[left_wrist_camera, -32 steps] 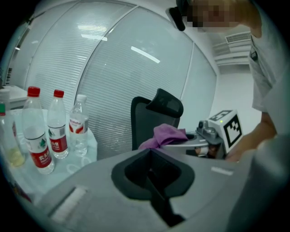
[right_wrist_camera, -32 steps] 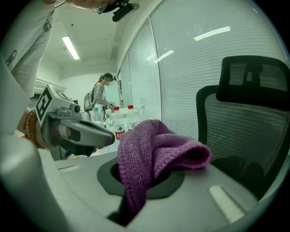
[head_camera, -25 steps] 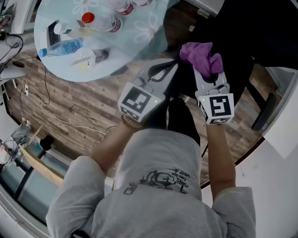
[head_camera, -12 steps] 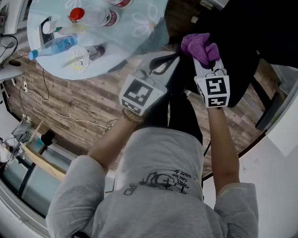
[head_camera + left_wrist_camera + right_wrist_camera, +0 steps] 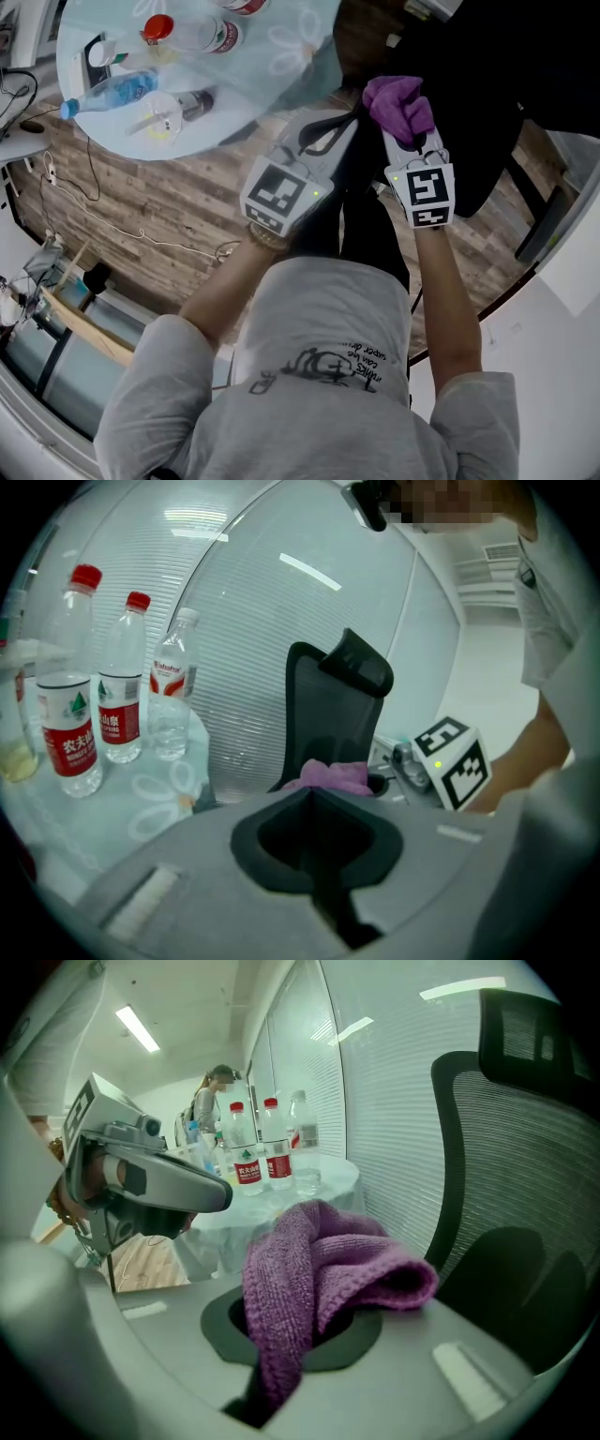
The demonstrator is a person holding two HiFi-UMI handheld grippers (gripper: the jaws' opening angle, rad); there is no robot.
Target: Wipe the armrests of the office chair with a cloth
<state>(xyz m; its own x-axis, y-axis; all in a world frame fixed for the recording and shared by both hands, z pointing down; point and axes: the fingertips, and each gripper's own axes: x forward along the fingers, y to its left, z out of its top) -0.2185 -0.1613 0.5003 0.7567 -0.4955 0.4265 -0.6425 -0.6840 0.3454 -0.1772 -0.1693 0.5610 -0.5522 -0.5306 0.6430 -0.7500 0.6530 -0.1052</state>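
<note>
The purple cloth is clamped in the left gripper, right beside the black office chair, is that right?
No. The purple cloth is clamped in the right gripper, not the left gripper, beside the black office chair. The right gripper view shows it pinched between that gripper's jaws.

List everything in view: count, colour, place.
cloth: one, purple, clamped in the right hand-held gripper, beside the chair.
chair: one, black, mesh back, ahead of the person.
table: one, pale, round, left of the chair.
red-label bottles: three, clear, upright on the table.
blue-label bottle: one, clear, on the table.
floor: brown wood planks.
bystander: one, far behind the table.
left hand-held gripper: one, grey, shut and empty, pointing at the chair.
right hand-held gripper: one, grey, shut on the cloth.
</note>
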